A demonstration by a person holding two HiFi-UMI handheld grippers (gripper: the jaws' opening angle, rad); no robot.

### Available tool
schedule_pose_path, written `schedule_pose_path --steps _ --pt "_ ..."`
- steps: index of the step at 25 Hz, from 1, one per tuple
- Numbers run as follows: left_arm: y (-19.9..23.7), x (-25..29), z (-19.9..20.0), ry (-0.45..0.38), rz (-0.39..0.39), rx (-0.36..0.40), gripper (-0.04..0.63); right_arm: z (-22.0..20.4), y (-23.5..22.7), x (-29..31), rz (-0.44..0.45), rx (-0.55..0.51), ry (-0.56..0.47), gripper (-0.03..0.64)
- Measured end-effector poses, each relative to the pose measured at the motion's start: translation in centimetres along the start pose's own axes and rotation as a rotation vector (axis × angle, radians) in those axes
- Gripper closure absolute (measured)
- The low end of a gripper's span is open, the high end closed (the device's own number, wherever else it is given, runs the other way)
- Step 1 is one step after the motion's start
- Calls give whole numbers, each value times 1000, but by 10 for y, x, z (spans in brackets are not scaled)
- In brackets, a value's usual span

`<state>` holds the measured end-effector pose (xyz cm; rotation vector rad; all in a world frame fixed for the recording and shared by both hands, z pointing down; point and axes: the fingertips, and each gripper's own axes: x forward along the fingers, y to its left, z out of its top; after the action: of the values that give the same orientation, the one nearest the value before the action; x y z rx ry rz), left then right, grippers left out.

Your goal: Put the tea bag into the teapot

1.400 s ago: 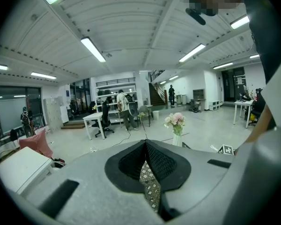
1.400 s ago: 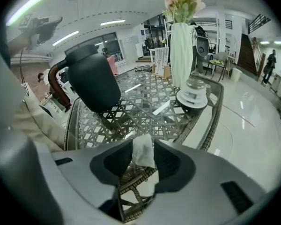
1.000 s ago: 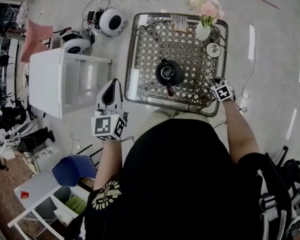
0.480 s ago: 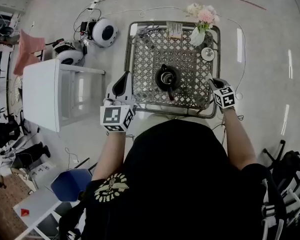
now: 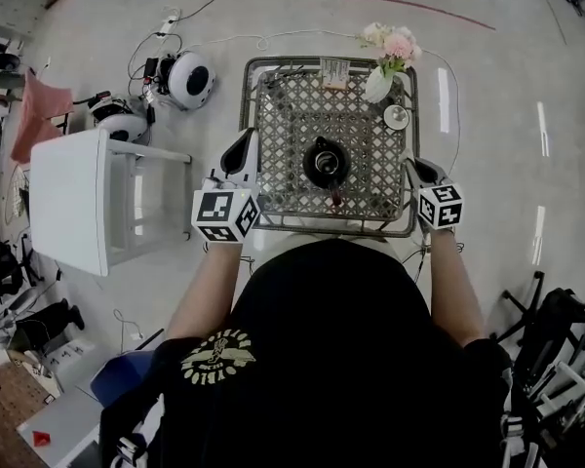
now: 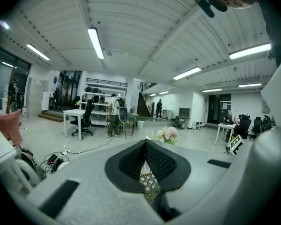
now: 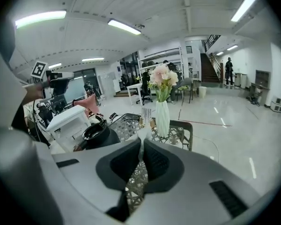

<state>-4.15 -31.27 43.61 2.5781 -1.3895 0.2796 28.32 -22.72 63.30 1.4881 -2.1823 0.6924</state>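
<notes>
the teapot point(image 5: 325, 161) is black, the table point(image 5: 283, 115) has a grey lattice pattern, the vase point(image 5: 376, 86) is white, the flowers point(image 5: 398, 44) pink, the tea bag point(image 7: 140, 145) pale.

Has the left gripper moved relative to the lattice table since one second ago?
Yes. The left gripper moved toward the lattice table: its claw now meets the table's left rim, where floor showed between them before.

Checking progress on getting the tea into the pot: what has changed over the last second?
The right gripper has lifted from the near right corner of the table, jaws shut on a thin pale sliver, probably the tea bag. The left gripper, shut and empty, has moved in to the table's left edge. The teapot and vase stand where they were.
</notes>
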Motion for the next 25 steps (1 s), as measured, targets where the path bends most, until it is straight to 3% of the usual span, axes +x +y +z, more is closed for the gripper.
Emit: schedule_pose_path --steps 8,13,20,25 --pt "6 -1 4 -24 -71 -43 598 32 12 -23 -35 63 -81 595" --pt "10 6 8 -8 -60 127 598 61 24 -36 -27 80 -149 595" --pt "7 5 22 -37 -106 99 598 119 55 -56 12 65 -262 595" --pt "8 5 26 -47 -99 99 598 152 74 -64 70 54 -314 595"
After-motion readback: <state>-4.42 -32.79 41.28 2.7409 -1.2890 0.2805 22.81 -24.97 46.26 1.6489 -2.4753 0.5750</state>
